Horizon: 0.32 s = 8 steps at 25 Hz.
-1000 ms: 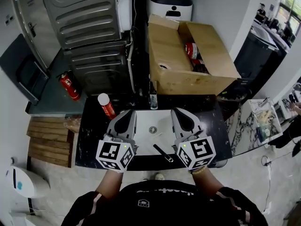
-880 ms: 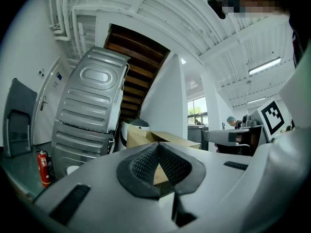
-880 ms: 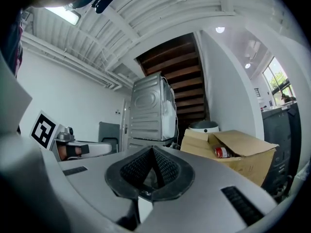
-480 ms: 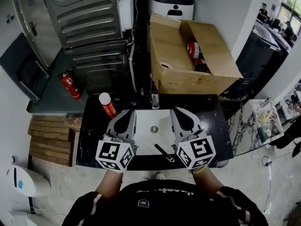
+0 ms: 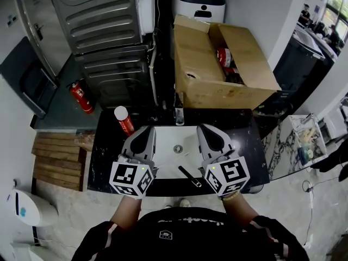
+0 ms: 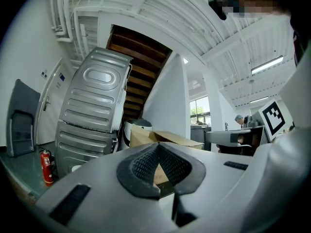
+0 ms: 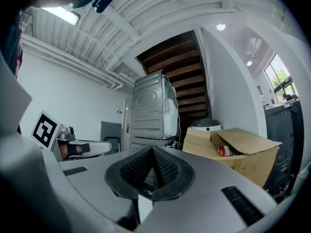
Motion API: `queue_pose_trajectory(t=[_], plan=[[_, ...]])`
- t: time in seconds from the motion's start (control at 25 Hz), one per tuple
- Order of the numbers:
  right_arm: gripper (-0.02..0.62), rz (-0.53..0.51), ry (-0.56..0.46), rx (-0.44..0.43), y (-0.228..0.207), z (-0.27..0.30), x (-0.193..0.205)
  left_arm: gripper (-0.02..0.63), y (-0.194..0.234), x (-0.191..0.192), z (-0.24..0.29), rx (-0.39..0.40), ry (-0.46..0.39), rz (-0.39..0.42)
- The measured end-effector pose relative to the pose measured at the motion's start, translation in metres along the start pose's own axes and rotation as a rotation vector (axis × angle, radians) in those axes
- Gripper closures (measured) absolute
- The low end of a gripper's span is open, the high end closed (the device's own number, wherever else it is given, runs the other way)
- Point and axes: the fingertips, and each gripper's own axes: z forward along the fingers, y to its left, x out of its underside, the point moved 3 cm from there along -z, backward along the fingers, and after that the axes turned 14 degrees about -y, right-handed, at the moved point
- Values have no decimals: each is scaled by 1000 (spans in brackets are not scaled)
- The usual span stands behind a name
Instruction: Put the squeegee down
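Note:
A slim black squeegee [image 5: 190,176] lies at an angle in the white sink [image 5: 182,140], close to its front rim, between my two hands. My left gripper [image 5: 148,130] hovers level over the sink's left side, jaws shut with nothing between them. My right gripper [image 5: 204,129] hovers level over the right side, also shut and empty, just right of the squeegee and apart from it. In the left gripper view the left gripper [image 6: 156,147] has its pads closed tip to tip. The right gripper view shows the right gripper [image 7: 152,152] closed the same way.
A red spray can with a white cap [image 5: 123,121] stands on the black counter [image 5: 106,159] at the left. A faucet [image 5: 178,113] rises behind the sink. Behind it are an open cardboard box [image 5: 223,69], a washing machine [image 5: 103,31] and a fire extinguisher [image 5: 80,98].

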Motion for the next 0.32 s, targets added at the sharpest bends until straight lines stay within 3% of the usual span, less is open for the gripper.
queue_pose_trajectory(t=[0.32], plan=[[558,4,-4,-8,4,0,-3,592,2,-2,-3,-8,-3,-4]])
